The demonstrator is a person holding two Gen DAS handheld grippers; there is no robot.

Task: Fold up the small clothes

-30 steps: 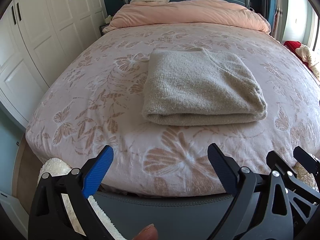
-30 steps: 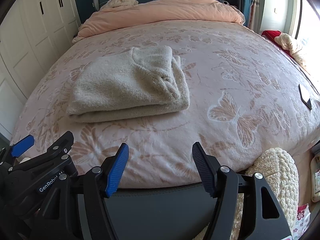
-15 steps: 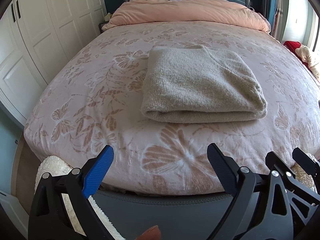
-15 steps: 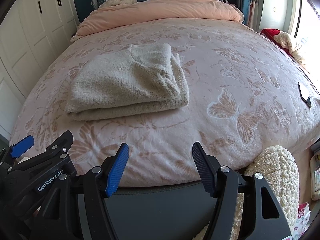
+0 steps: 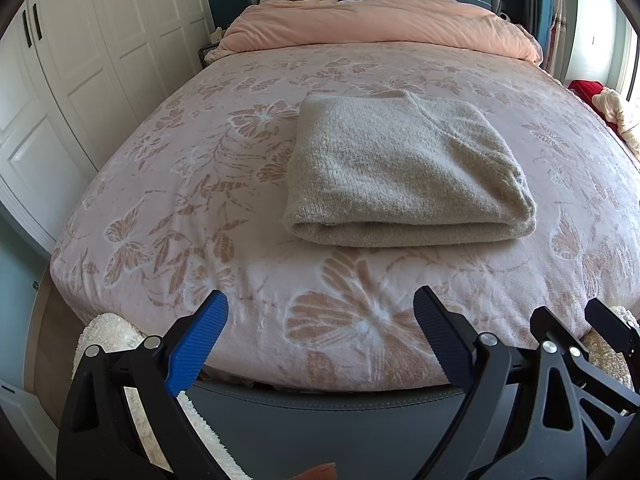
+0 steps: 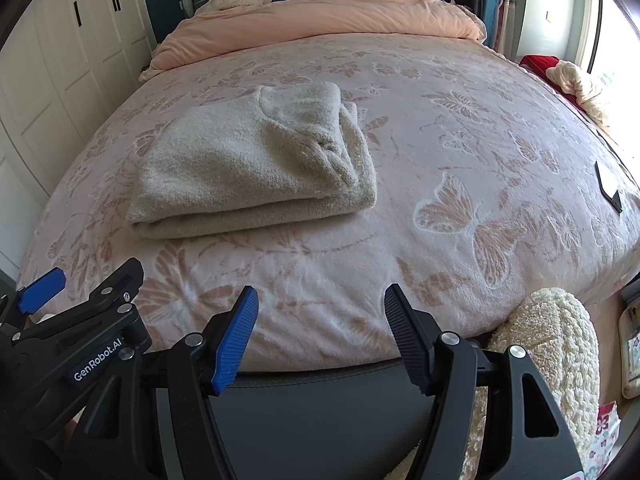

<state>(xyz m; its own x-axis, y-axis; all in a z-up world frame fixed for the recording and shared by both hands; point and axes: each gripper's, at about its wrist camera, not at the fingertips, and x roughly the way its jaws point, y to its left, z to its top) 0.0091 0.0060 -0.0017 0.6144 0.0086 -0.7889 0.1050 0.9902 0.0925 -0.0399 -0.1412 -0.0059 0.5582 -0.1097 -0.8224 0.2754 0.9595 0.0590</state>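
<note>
At frame centre, folded sweater (image 5: 404, 172) lies on bed (image 5: 200, 184); left tool (image 5: 320, 308) and right tool (image 6: 320, 302), lower frame, spread, empty.

Beige sweater (image 5: 404, 168); pink butterfly-patterned bedspread (image 5: 192, 200); peach duvet (image 5: 380, 24).

- we've got a bed (image 5: 168, 184) with a pink butterfly blanket
- peach duvet (image 5: 380, 24) bunched at the headboard
- white wardrobes (image 5: 80, 60) alongside
- dark phone-ish slab (image 6: 608, 186) near the edge
</note>
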